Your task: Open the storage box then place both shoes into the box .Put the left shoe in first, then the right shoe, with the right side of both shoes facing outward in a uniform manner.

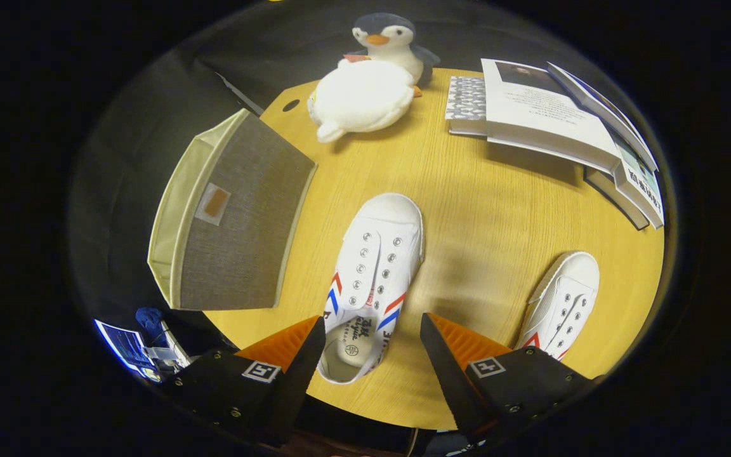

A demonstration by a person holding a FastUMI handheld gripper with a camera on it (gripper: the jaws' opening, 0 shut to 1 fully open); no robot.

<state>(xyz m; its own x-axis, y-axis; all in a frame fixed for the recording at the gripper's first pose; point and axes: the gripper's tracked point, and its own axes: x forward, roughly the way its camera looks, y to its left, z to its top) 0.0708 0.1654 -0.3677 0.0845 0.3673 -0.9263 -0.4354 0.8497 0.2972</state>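
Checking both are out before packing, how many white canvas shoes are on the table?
2. One white canvas shoe lies with its heel between the open tool's fingers; the other white canvas shoe is beside the right finger, partly hidden.

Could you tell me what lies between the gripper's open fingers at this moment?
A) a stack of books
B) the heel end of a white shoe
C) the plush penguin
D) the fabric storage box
B: the gripper is open, and the heel end of a white shoe lies between its fingers, toe pointing away toward the plush penguin.
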